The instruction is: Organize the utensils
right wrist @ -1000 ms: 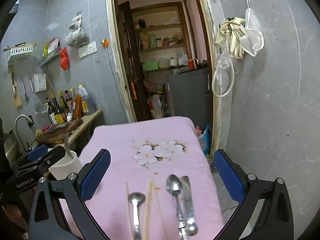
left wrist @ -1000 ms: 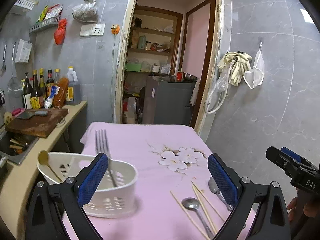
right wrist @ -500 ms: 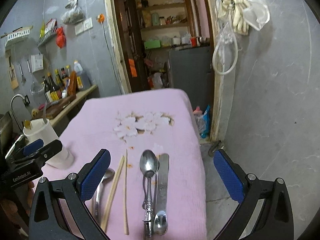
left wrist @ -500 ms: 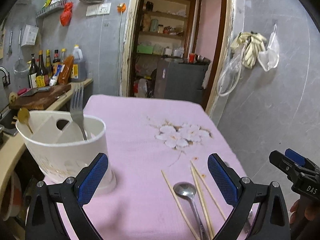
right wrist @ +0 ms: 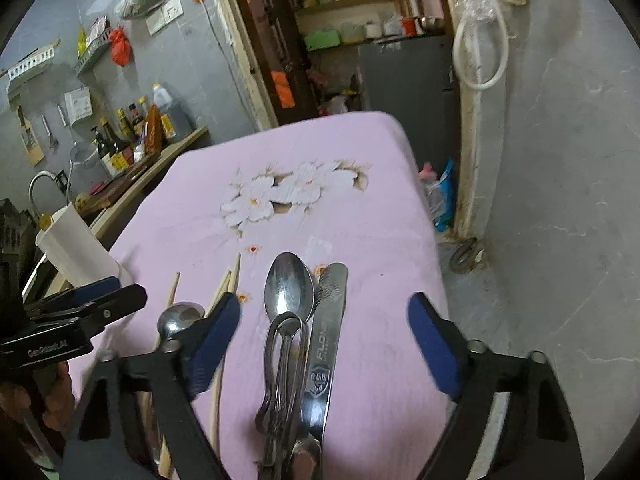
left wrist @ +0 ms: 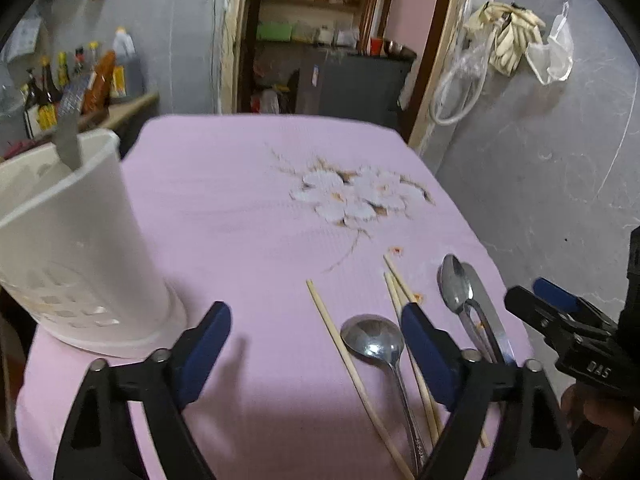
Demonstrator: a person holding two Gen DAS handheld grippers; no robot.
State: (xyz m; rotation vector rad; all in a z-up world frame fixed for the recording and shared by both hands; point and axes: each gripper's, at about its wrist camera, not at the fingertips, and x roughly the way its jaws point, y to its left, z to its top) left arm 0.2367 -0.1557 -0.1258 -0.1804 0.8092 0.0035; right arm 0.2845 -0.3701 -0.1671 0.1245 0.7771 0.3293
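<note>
A pink cloth covers the table (left wrist: 240,200). On its near right lie chopsticks (left wrist: 348,364), a round spoon (left wrist: 372,340), a longer spoon (left wrist: 454,284) and a knife (left wrist: 486,316). A white utensil holder (left wrist: 72,240) with a fork (left wrist: 68,128) in it stands at the left. My left gripper (left wrist: 316,336) hovers over a chopstick and the round spoon, jaws closing, pads touching nothing. My right gripper (right wrist: 324,340) hangs above the long spoon (right wrist: 289,284) and knife (right wrist: 326,332), jaws also closing, pressing on nothing. A looped metal utensil (right wrist: 284,360) rests on that spoon's handle.
A counter with bottles (right wrist: 132,128) and a sink tap (right wrist: 40,184) runs along the left. Behind the table an open doorway shows a grey cabinet (left wrist: 360,80). The table's right edge drops to a grey floor (right wrist: 540,240). The left gripper (right wrist: 80,304) sits close beside the right one.
Both grippers have sunk toward the table and tipped downward, so the utensils now lie close under them. The jaws of both stand narrower than before.
</note>
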